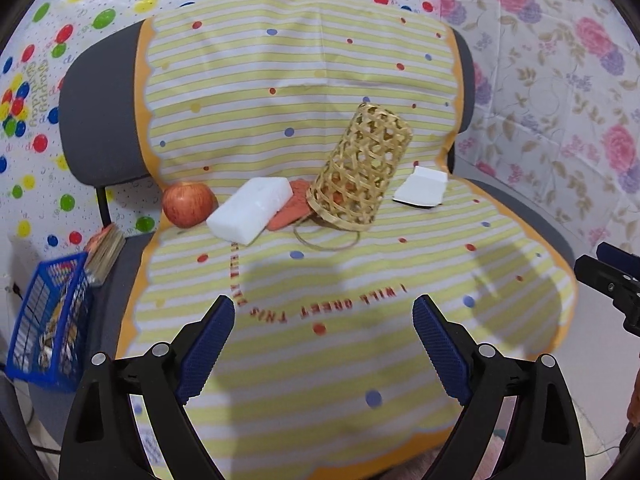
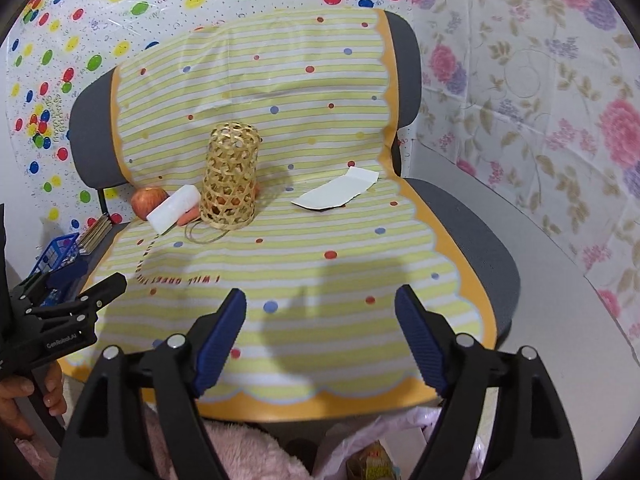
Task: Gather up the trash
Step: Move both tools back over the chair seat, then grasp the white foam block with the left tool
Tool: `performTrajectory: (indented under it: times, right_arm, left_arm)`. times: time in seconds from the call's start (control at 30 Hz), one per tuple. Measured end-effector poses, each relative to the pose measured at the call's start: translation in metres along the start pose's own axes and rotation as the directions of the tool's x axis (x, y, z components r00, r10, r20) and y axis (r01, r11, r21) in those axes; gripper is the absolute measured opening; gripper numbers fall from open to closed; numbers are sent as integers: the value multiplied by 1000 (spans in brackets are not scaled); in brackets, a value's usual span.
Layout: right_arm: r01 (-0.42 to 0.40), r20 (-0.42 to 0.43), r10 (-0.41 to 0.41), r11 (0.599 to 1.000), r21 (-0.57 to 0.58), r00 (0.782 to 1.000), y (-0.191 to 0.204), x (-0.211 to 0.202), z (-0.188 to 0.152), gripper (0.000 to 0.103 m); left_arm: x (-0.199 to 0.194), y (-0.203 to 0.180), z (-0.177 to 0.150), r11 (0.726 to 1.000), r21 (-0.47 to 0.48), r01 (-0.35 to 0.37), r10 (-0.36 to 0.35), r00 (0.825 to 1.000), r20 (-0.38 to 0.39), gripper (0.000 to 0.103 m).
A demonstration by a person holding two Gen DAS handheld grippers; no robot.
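Note:
A torn white paper scrap (image 2: 340, 194) lies at the back right of the chair seat, also in the left wrist view as scrap (image 1: 422, 190). A woven bamboo basket (image 1: 360, 168) stands mouth down and tilted against the backrest, with something orange inside. Left of it are a white foam block (image 1: 250, 208), an orange-red piece (image 1: 292, 208) and a red apple (image 1: 187, 204). My left gripper (image 1: 324, 304) is open over the seat's front, nothing between its pads. My right gripper (image 2: 320, 294) is open too, empty, well short of the scrap.
A yellow striped cloth (image 2: 360, 272) covers the grey chair. A thin ring (image 1: 324, 236) lies in front of the basket. A blue crate (image 1: 48, 320) and a stack of cards (image 1: 106, 252) sit left of the seat. A plastic bag (image 2: 380, 448) and pink fleece (image 2: 240, 452) are below.

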State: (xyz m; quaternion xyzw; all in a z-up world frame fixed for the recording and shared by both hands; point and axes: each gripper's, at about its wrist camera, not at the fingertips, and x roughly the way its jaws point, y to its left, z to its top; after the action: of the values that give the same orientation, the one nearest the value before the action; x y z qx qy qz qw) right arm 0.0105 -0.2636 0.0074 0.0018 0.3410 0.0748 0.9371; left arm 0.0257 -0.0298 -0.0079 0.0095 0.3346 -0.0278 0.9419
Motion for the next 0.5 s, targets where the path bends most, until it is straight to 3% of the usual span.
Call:
performTrajectory:
  times: [0.27,0.5]
  right_arm:
    - [-30,-24,31,999,34,999,-4,39,19,77]
    - [-59,-37,60,998,25,997,7,72,33,77]
  left_arm:
    - [46,24,31,999,-2,-51,51,999,11,90]
    - [100,74,49,994,-76,-81,76,995,-61,89]
